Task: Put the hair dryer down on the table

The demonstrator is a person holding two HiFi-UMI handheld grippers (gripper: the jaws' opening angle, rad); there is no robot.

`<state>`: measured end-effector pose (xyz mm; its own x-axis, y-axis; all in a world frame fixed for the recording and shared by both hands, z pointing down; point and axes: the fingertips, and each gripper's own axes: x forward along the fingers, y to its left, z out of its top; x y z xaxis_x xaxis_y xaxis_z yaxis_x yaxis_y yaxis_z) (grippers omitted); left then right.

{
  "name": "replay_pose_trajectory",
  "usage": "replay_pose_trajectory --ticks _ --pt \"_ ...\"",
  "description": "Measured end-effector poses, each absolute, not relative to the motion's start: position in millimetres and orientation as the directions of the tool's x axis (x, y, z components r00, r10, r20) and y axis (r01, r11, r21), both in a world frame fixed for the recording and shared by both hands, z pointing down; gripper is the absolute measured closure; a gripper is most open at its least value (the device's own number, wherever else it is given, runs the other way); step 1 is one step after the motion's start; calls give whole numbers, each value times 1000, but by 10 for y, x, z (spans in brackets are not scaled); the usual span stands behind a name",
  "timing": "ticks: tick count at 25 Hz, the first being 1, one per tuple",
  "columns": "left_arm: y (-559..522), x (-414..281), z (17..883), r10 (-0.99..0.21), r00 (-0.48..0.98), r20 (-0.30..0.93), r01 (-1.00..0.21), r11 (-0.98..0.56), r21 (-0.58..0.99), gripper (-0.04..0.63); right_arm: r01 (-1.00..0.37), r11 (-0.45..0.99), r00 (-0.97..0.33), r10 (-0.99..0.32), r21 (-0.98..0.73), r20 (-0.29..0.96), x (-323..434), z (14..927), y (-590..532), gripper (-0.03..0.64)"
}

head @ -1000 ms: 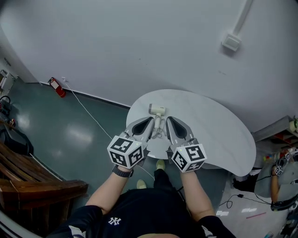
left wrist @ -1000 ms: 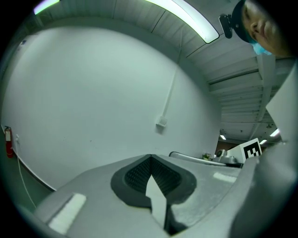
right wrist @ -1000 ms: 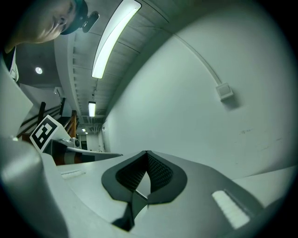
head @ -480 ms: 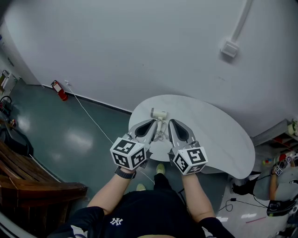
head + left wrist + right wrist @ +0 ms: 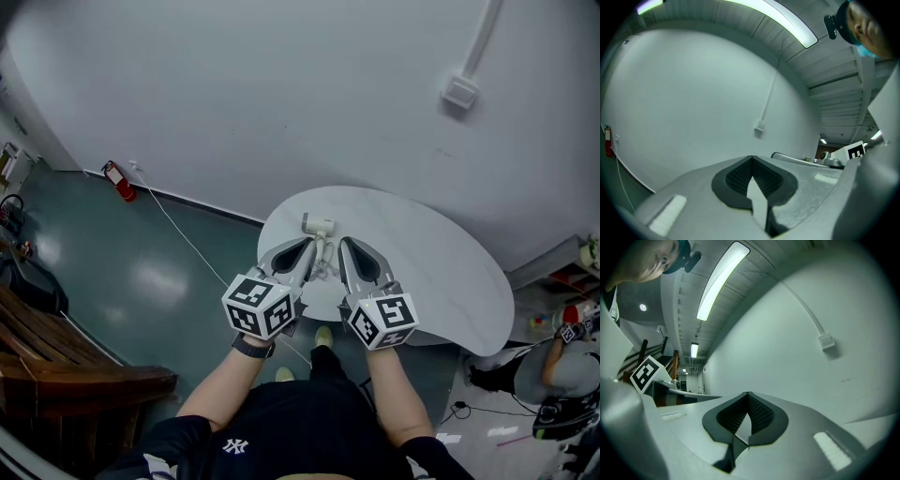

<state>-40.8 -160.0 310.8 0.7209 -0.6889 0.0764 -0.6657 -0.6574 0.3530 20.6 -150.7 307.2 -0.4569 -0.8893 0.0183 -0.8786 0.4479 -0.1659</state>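
The white hair dryer [image 5: 319, 228] lies on the round white table [image 5: 441, 253], near its left edge, with its cord trailing back toward me. My left gripper [image 5: 307, 246] and right gripper [image 5: 343, 246] hover side by side just short of the dryer, on either side of the cord, and neither touches it. Both are shut with nothing between the jaws. The left gripper view shows the left gripper [image 5: 751, 159] with its tips meeting against the bare wall. The right gripper view shows the same of the right gripper [image 5: 747, 394]. The dryer is outside both gripper views.
A grey wall with a small box [image 5: 462, 92] and conduit stands behind the table. A red fire extinguisher [image 5: 116, 177] and a floor cable [image 5: 178, 230] lie left. A wooden bench [image 5: 56, 356] is at the near left. Another person [image 5: 562, 366] crouches at the right.
The head view shifted slightly. Both grippers keep the same shut pose before the dryer, which stays lying on the table.
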Motion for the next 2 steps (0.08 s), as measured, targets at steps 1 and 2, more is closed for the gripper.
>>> replay_pose_trajectory --ticks 1,2 --pt "-1595 -403 3108 -689 720 76 -666 -657 353 595 -879 447 -456 -890 -167 19 215 3075 -1503 595" --pt "-1590 -398 3108 -690 720 76 -666 -656 353 595 -879 446 -455 -890 -167 19 224 3078 -1499 595"
